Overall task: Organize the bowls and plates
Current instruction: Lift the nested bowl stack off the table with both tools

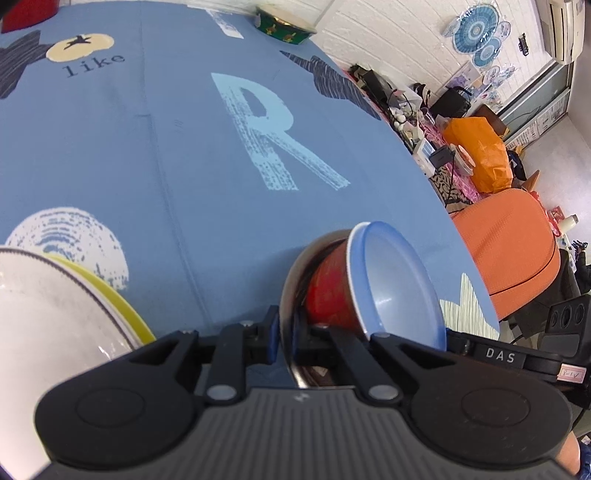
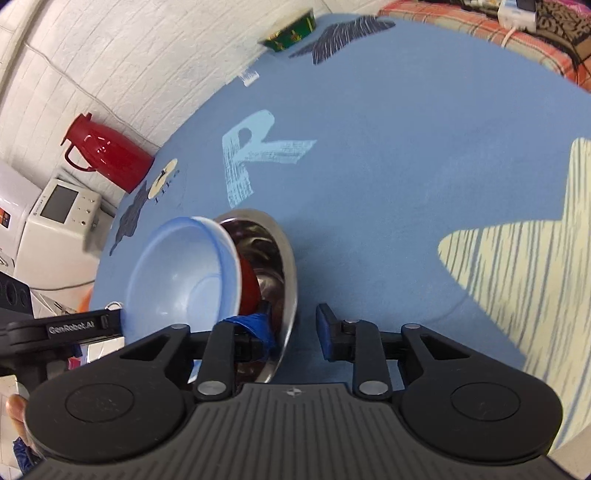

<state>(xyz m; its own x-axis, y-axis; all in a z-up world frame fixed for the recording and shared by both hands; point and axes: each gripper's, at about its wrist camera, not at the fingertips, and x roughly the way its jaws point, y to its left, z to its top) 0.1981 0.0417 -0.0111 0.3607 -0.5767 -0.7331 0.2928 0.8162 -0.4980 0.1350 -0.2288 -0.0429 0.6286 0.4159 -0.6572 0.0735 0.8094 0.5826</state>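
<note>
Steel bowl, tilted on the cloth, holds a red bowl nesting a blue bowl; left gripper clamps its rim; right gripper straddles that rim, fingers apart, not pressing; white plate overlies yellow plate

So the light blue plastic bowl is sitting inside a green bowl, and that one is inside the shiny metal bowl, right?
Not quite. The light blue plastic bowl sits inside a red bowl, not a green one, and that one is inside the shiny metal bowl. The left wrist view shows it. The only green patterned bowl stands apart at the far edge of the table.
</note>
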